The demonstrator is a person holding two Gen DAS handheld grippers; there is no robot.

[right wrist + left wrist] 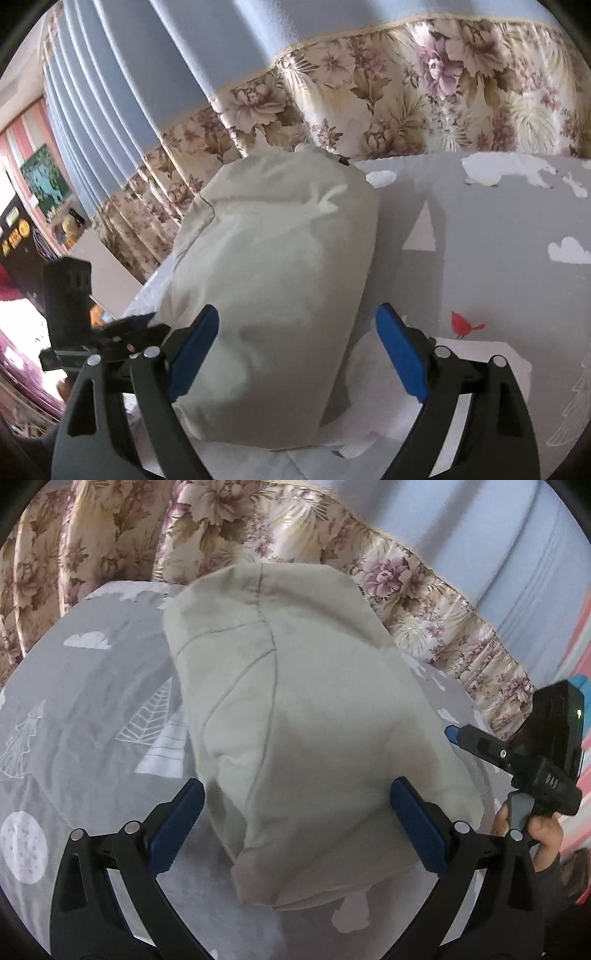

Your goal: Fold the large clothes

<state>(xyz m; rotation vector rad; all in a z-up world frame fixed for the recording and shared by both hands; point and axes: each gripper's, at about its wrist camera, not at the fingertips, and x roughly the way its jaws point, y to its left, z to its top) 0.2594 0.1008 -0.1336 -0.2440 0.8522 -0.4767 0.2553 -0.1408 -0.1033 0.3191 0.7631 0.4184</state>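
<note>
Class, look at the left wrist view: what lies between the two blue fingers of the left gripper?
The folded pale garment lies between the fingers of the left gripper, which stand wide apart without pressing it. The grey printed bedsheet lies beneath.

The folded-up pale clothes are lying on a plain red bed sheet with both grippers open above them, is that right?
Not quite. The bed sheet is grey, printed with white clouds and trees, not plain red; the left wrist view shows it clearly. The rest holds: the folded pale clothes lie on it, and the left gripper and right gripper both have their fingers spread open above the bundle.
</note>
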